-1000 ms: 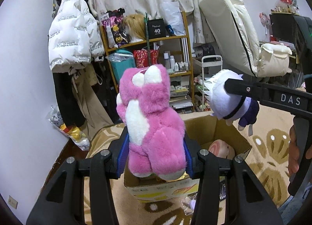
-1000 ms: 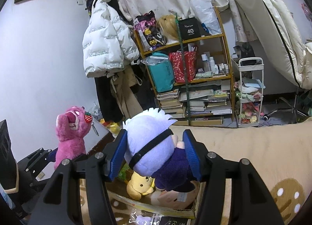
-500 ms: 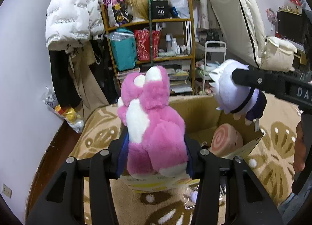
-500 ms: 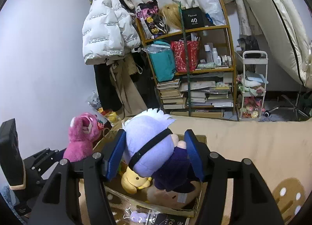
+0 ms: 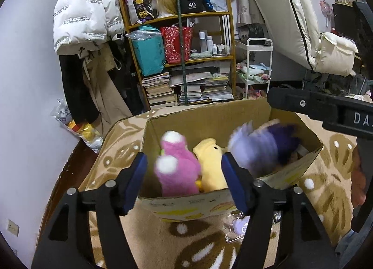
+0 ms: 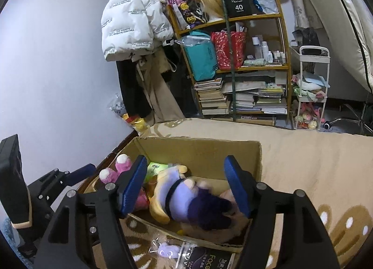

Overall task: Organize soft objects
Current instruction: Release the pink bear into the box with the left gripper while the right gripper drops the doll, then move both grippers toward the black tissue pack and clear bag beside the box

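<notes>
A cardboard box stands on a brown patterned rug before a cluttered shelf and a hanging white jacket. Left gripper and right gripper are both spread and empty above it. Inside lie the pink toy, yellow toy and purple doll. Only the right view shows a packet in front of the box.

Even indoor light | fisheye edges dark, curved | purple plush motion-blurred
</notes>
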